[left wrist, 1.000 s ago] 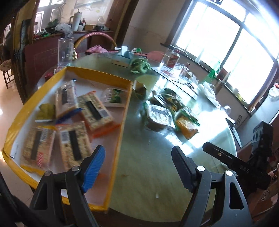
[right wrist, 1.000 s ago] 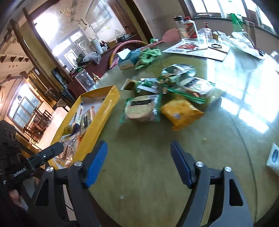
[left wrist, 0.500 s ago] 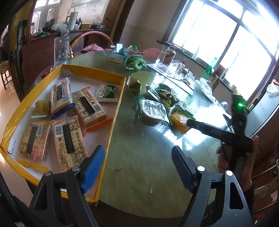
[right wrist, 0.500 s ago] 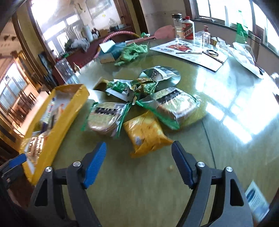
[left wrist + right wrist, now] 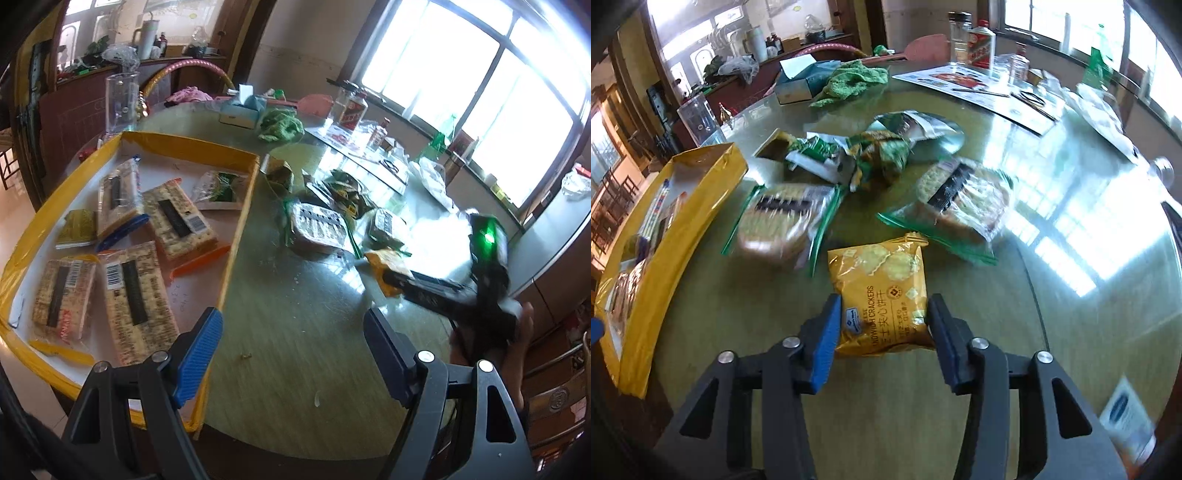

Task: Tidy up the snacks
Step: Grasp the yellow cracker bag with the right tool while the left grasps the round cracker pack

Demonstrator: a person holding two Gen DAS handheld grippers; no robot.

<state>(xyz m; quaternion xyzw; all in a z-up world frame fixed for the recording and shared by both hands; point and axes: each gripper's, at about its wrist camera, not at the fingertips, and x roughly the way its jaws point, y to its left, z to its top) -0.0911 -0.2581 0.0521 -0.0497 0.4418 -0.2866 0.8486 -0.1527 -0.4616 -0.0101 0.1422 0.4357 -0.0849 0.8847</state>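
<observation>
A yellow sandwich-cracker packet (image 5: 882, 295) lies on the green glass table; my right gripper (image 5: 884, 325) straddles its near end, jaws narrowed on both sides, contact unclear. It also shows in the left wrist view (image 5: 388, 266), with the right gripper (image 5: 410, 284) at it. Two clear cracker bags (image 5: 786, 221) (image 5: 964, 199) and green wrappers (image 5: 871, 158) lie behind. A yellow-rimmed tray (image 5: 240, 206) at left holds several cracker packs (image 5: 136, 295). My left gripper (image 5: 291, 339) is open and empty above the table beside the tray.
A tissue box (image 5: 801, 81), green cloth (image 5: 853, 79), bottles (image 5: 980, 42), and papers (image 5: 979, 88) crowd the far side. A small white packet (image 5: 1123, 410) lies near the right edge. A clear jar (image 5: 122, 99) stands behind the tray.
My right gripper has moved forward and down onto the yellow cracker packet, and its jaws have narrowed around it. My left gripper has stayed open near the tray.
</observation>
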